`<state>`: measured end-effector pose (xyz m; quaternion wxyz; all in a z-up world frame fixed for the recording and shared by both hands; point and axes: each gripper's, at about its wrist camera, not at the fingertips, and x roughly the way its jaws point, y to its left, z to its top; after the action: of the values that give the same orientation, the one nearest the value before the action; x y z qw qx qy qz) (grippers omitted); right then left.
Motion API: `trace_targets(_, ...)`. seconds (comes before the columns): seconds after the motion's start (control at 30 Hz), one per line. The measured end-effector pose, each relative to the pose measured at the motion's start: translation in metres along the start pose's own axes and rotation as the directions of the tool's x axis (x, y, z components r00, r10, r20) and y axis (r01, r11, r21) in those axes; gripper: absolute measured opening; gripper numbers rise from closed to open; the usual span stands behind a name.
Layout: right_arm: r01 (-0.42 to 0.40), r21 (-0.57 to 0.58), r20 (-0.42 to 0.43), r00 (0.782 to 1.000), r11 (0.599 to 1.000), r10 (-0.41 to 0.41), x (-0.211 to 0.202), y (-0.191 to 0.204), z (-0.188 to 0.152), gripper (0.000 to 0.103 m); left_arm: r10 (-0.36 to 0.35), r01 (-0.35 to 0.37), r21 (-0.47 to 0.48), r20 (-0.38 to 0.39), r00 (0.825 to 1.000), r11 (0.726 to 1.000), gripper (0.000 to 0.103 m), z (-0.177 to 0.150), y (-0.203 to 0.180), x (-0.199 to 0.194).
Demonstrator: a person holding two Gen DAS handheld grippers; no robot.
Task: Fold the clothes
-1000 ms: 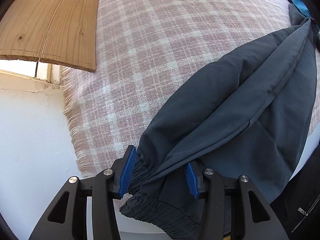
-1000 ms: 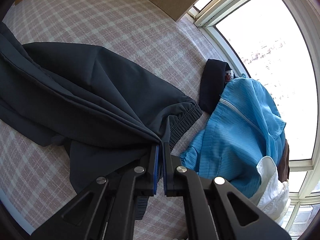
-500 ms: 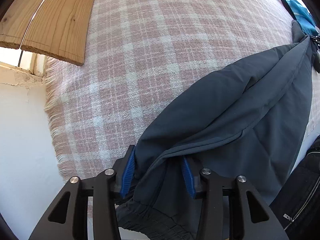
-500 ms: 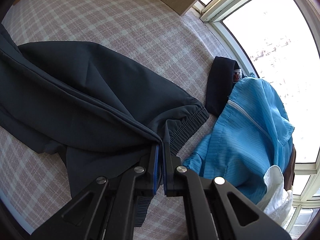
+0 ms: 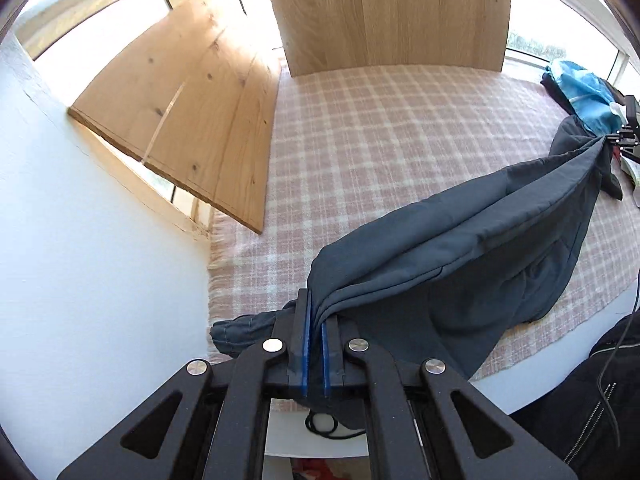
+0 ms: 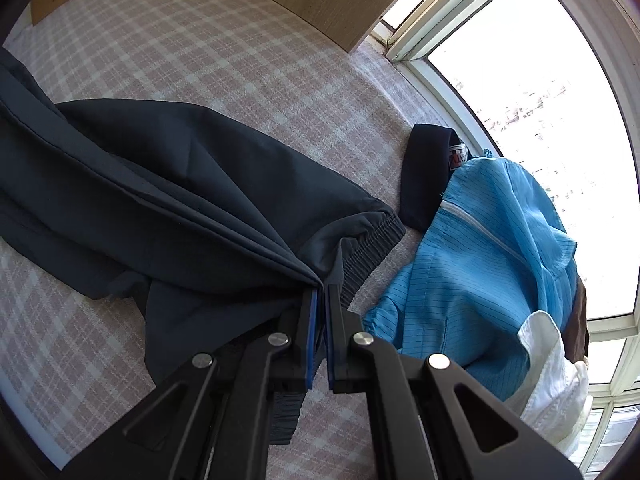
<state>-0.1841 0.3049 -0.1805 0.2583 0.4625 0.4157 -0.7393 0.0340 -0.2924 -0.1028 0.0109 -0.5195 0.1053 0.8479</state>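
A pair of dark navy trousers (image 5: pixel 460 256) hangs stretched between my two grippers above a pink plaid blanket (image 5: pixel 380 128). My left gripper (image 5: pixel 316 316) is shut on bunched fabric at one end, with an elastic band (image 5: pixel 240 330) drooping to its left. In the right wrist view my right gripper (image 6: pixel 322 294) is shut on folds of the same trousers (image 6: pixel 160 184), close to their gathered elastic edge (image 6: pixel 372 240). The right gripper (image 5: pixel 624 136) shows far off at the right edge of the left wrist view.
A blue jacket (image 6: pixel 492 264) with white cloth (image 6: pixel 552 368) and a dark folded garment (image 6: pixel 424 176) lie by the window (image 6: pixel 540 100). Wooden boards (image 5: pixel 192 128) lean at the blanket's left and back. A person's dark zipped jacket (image 5: pixel 580 412) is at lower right.
The left gripper's jaws closed on the trousers' end and lifted it high off the blanket, so the view now takes in the whole bed. The right gripper stayed shut and nearly still.
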Motion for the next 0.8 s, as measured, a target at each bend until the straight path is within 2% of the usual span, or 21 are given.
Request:
trace_targets(0.07, -0.021, 0.013, 0.012, 1.0, 1.0, 0.021, -0.006, 0.003, -0.006, 0.004, 0.028, -0.026, -0.028, 0.065, 0.998, 0.999, 0.004, -0.003, 0.006, -0.035)
trace_targets(0.2, -0.07, 0.018, 0.035, 0.997, 0.997, 0.07, -0.017, 0.017, -0.022, 0.004, 0.052, -0.038, -0.094, 0.151, 0.987, 0.995, 0.004, -0.021, 0.015, -0.075)
trace_targets(0.27, -0.098, 0.014, 0.037, 0.995, 0.995, 0.097, -0.019, 0.027, -0.031, 0.004, 0.083, -0.066, -0.119, 0.143, 0.986, 0.991, 0.004, -0.031, 0.014, -0.082)
trace_targets(0.43, -0.145, 0.005, 0.046, 0.988, 0.989, 0.145, -0.015, 0.05, -0.045, 0.004, 0.081, -0.063, -0.18, 0.094, 0.992, 0.982, 0.003, -0.049, 0.014, -0.073)
trace_targets(0.6, -0.114, -0.011, 0.061, 0.992, 0.993, 0.114, -0.011, 0.047, -0.034, 0.003, 0.073, -0.054, -0.156, 0.121, 0.99, 0.986, 0.003, -0.019, 0.008, -0.073)
trace_targets(0.8, -0.165, 0.127, 0.133, 0.98, 0.978, 0.149, -0.04, -0.014, 0.0, 0.003, 0.06, -0.049, -0.066, 0.167, 0.984, 0.997, 0.003, 0.039, 0.0, -0.083)
